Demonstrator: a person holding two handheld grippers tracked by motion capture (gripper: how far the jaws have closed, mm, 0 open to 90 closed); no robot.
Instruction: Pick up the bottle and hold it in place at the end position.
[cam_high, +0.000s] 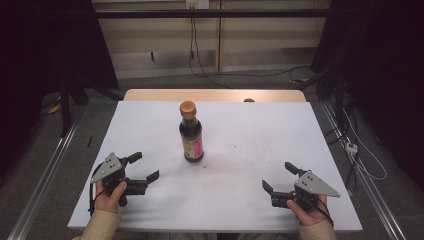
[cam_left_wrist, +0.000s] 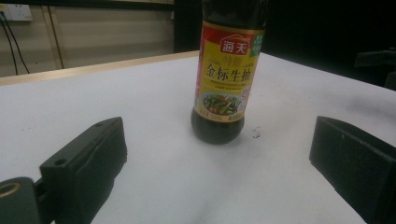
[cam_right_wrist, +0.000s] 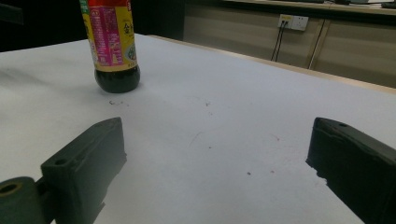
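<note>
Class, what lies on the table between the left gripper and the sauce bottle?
Nothing: bare white table between left gripper and sauce bottle, shown in the high view.

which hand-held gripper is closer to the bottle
The left hand-held gripper: the bottle stands just beyond its open jaws, while the right one sits farther off.

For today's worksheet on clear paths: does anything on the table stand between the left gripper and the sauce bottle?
Nothing visible does. The left gripper is open, and bare white table lies between it and the upright sauce bottle. In the left gripper view the bottle stands ahead between the jaws.
</note>
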